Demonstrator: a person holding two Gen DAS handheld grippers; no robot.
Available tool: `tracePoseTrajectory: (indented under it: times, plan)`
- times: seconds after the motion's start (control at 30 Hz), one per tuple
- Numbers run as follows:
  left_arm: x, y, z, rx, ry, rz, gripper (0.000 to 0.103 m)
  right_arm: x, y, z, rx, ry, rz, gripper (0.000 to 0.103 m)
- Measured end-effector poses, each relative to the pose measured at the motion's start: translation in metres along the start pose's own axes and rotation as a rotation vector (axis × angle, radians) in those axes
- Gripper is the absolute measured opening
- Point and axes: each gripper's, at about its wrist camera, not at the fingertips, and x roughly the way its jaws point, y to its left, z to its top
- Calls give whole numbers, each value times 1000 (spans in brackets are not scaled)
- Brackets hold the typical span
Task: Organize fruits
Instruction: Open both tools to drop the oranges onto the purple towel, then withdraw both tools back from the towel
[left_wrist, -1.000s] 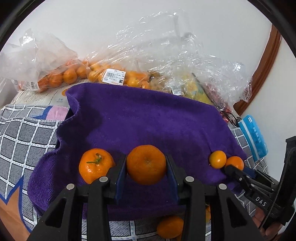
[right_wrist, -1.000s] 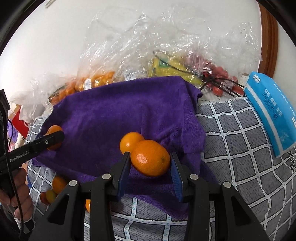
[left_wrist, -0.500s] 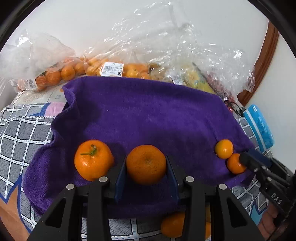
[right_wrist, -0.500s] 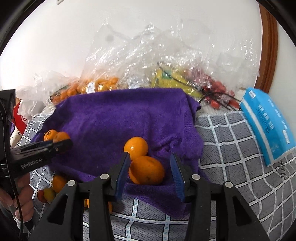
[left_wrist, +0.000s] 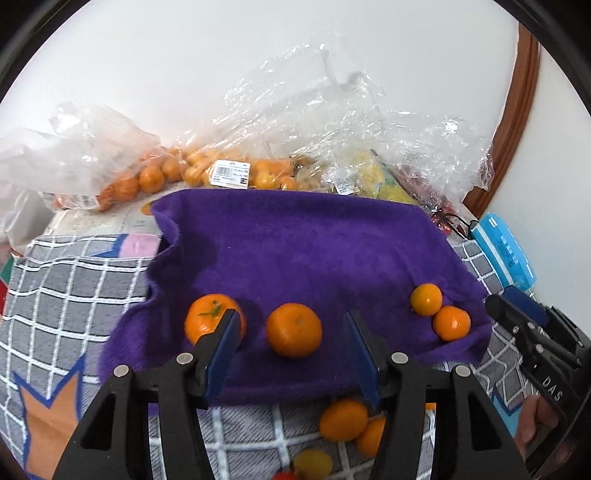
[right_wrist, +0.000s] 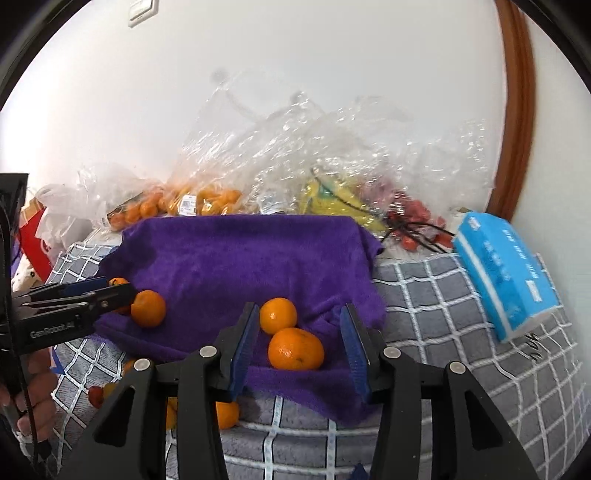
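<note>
While both grippers gape empty, left jaws just widening, stemmed tangerine seemingly points up.

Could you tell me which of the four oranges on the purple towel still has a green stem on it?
The leftmost orange on the purple towel, partly behind the left gripper's finger; the other three show no stem.

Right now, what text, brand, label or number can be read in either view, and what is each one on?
"DAS": on the right tongs, seen in the left wrist view.
"GenRobot.AI": on the left tongs, seen in the right wrist view.
Barcode label on the bag of oranges: print too small to read.
Blue tissue pack: white characters, too blurred to read.
</note>
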Motion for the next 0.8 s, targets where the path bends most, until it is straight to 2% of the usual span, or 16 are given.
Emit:
tracePoseTrajectory:
  times: [0.1,0.37,0.6,0.8]
  plan:
    - [-13,5,-8,3,8,25,56,-15,2,-4,9,-3,-16,45]
    - [-54,19,-42,45,-7,103,56,-65,17,-30,-25,18,25,48]
    - [-85,28,-65,6,14,81,55,-108,26,-59,31,24,63,48]
    - [-117,24,-78,5,-19,61,55,-134,38,-79,49,29,83,48]
